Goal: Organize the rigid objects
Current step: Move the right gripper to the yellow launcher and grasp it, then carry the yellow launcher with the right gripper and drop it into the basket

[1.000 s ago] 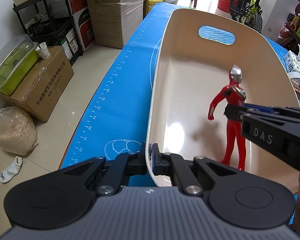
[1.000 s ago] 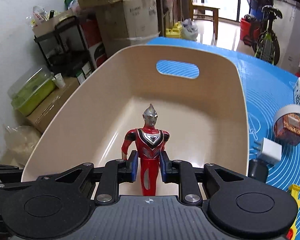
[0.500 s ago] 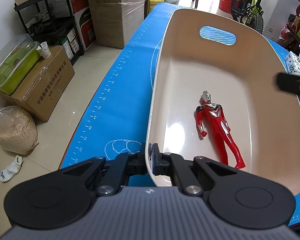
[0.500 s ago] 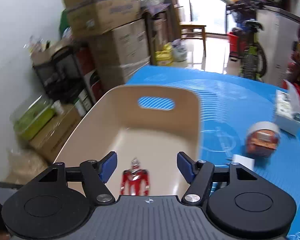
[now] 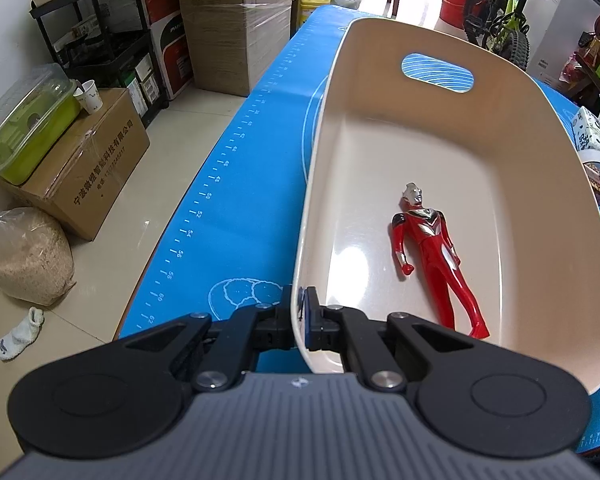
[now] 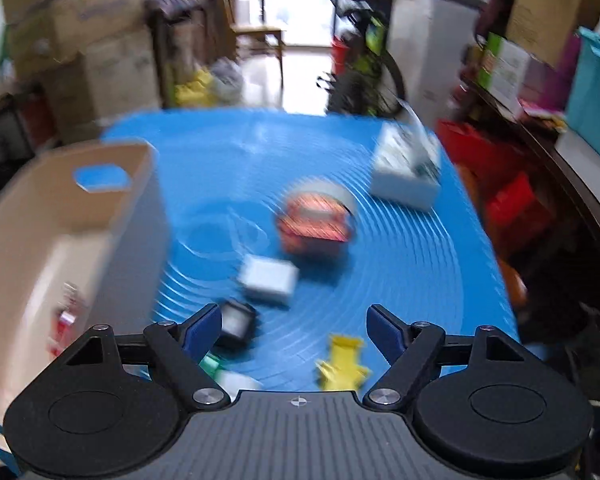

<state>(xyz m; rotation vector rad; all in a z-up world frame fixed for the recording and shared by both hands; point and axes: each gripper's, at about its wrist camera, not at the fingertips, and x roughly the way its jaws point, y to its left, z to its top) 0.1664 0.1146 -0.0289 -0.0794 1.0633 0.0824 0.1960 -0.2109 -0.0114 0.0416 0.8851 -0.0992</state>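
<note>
Lying face-up on the floor of the beige tub [image 5: 480, 128]: red figure [image 5: 432, 256], just right of the left fingers [image 5: 311, 312], these clamping the tub's near rim. Having just been opening with nothing between: right fingers [image 6: 202, 326], hovering over the blue tabletop [image 6: 400, 264] near a yellow toy [image 6: 342, 364].

Glossy plastic figure [image 5: 432, 256] lies in smooth, shiny cream bin [image 5: 532, 168].

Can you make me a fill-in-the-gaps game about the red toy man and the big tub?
1. The red toy man is ____ on his back in the tub.
2. The left tool is shut on the tub's ____.
3. The right tool holds ____.
4. The mat under the tub is coloured ____.

Missing words: lying; rim; nothing; blue
</note>
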